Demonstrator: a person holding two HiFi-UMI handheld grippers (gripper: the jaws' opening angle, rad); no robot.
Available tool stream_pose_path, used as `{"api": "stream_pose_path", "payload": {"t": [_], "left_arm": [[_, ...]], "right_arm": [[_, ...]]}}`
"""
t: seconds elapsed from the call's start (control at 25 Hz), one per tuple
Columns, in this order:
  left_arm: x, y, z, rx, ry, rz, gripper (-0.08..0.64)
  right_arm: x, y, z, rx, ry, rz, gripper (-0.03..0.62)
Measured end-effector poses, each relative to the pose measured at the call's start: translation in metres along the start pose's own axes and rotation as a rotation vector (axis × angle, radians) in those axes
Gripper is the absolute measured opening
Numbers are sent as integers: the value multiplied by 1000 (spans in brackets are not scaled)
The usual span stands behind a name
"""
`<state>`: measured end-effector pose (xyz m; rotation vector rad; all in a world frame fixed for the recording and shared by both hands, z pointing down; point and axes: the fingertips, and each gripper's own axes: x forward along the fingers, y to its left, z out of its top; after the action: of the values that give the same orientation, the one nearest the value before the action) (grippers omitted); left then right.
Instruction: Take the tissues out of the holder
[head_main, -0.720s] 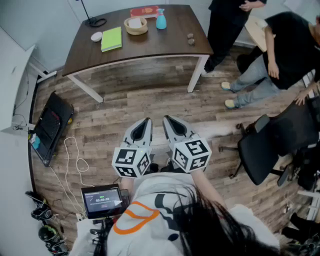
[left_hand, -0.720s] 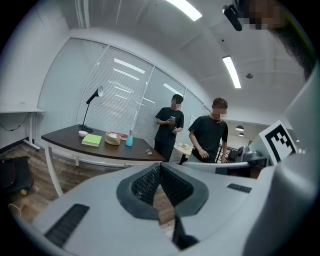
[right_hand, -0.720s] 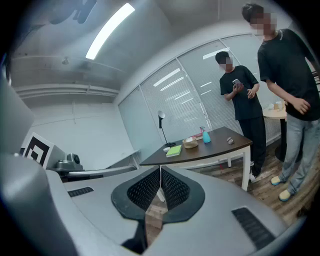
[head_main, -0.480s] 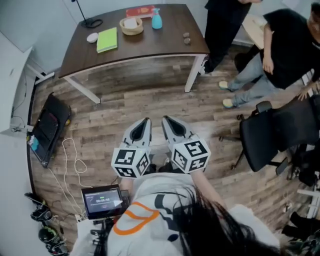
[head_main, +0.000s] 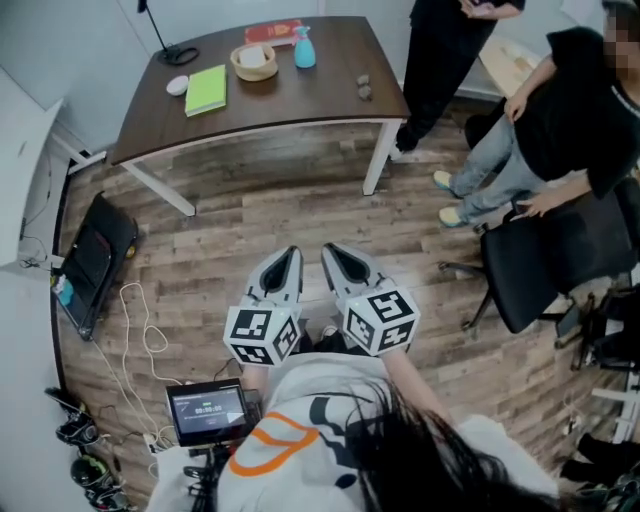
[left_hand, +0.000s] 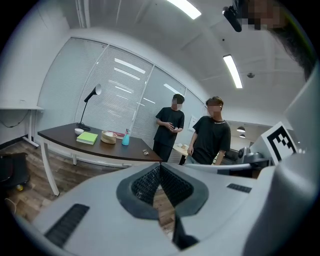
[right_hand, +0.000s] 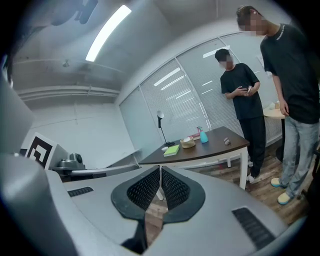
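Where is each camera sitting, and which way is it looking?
Head view: on the person's head, facing steeply down at the floor, table, left gripper and right gripper; own hair and shoulders show.
Left gripper view: on the left gripper, facing along its shut jaws toward the table and two standing people.
Right gripper view: on the right gripper, facing along its shut jaws toward the table.
Shared: every view shows the table's green book.

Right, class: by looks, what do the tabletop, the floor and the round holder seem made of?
Tabletop: dark brown wood or laminate, matte, even colour. Floor: wood-look planks, greyish brown, with board seams and grain; real wood or vinyl is unclear. Round holder: pale tan, perhaps bamboo or woven fibre; too small to tell.
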<state>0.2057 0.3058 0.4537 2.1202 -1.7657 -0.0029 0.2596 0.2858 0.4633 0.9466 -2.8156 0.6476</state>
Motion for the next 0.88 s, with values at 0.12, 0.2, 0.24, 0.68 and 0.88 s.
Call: {"api": "stream_pose_path", "payload": {"t": [0.12, 0.2, 0.24, 0.68, 0.88], "left_arm": [[-1, 0, -2, 5, 9, 12, 0], [-4, 4, -3, 10, 17, 27, 0], [-5, 6, -3, 10, 19, 34, 0], [16, 54, 8, -3, 27, 26, 0], [40, 88, 29, -2, 24, 5, 0]], "right_arm": [[3, -2, -1, -15, 7, 3, 20], [7, 0, -1, -24, 12, 11, 20], [9, 2, -1, -27, 13, 15, 20], [64, 5, 8, -42, 23, 4, 20], [106, 3, 23, -51, 19, -17, 20]]}}
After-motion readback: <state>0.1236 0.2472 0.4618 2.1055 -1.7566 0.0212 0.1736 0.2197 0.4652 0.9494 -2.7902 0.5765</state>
